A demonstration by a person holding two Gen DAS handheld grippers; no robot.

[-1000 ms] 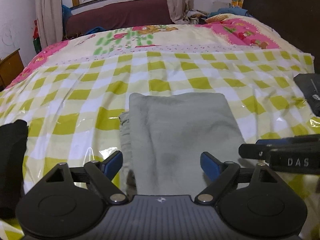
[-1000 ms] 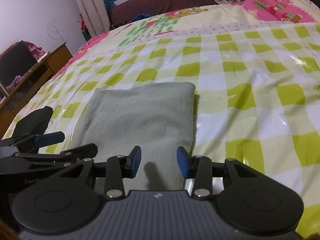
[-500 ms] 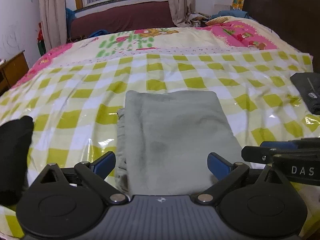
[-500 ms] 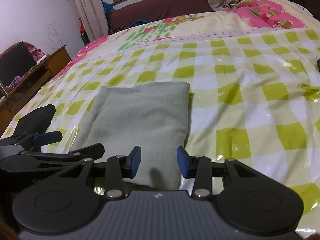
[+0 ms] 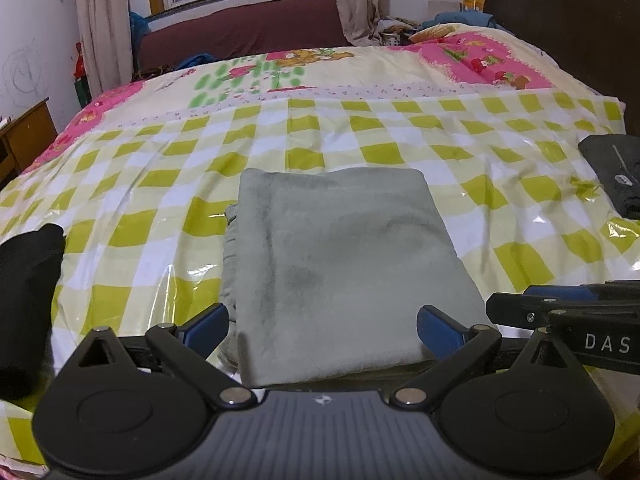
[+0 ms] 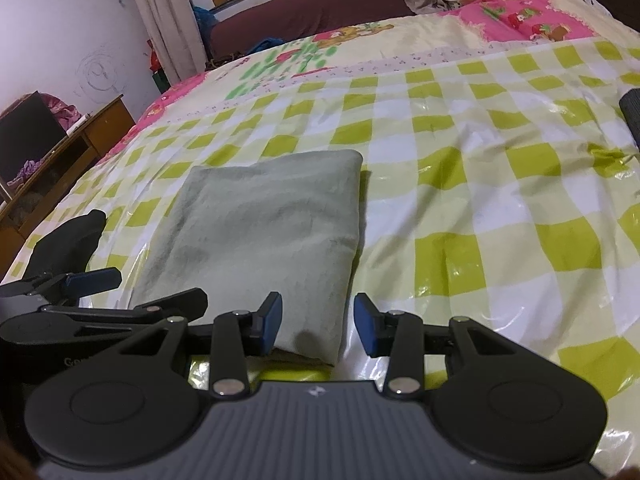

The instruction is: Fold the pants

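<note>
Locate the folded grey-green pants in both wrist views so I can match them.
Left wrist: folded grey-green pants lie centre, between the open left gripper fingers.
Right wrist: pants lie left of centre.
Shared landmark: black garment, left of the pants.

Each black gripper (image 5: pixel 322 326) has blue pads, silver screws and a ribbed grey body.

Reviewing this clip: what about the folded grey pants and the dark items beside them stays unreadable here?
- Grey pants: near edge hidden behind the left tool body, left wrist view.
- Black item: cut off by the left edge, unidentifiable.
- Dark item: cut off by the right edge; its small logo is unreadable.
</note>
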